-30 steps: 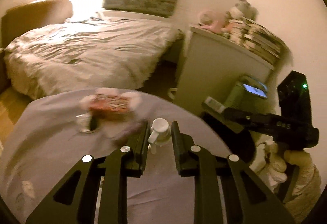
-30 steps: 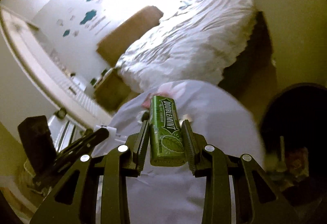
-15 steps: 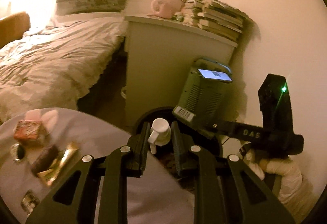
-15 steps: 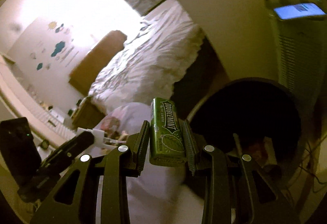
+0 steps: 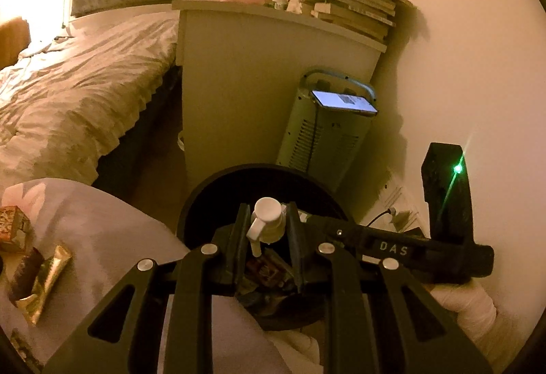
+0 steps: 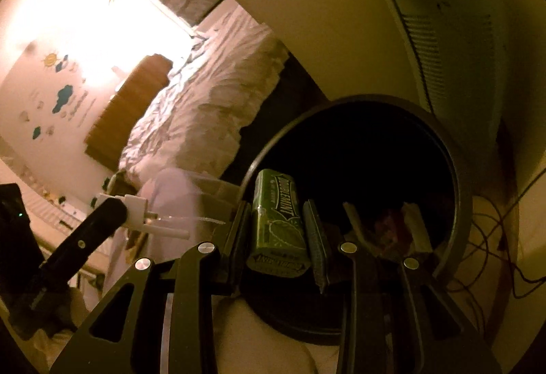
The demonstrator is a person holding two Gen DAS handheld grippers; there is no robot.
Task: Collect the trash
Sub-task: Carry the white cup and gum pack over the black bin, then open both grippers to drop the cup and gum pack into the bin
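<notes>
Since the earlier frame both grippers have swung from above the cloth-covered bench (image 5: 112, 237) to the round black trash bin (image 6: 457, 176) beside it. The left gripper (image 5: 267, 234) has its jaws closed on a white pump cap (image 5: 268, 220), the right gripper (image 6: 278, 230) on a green gum pack (image 6: 278, 227); both items appear light, rigid and smooth, best held across their flat sides. The bin stands on the floor between bench, white cabinet (image 5: 245, 73) and heater (image 5: 327, 131), near the bed (image 5: 75, 90).
</notes>
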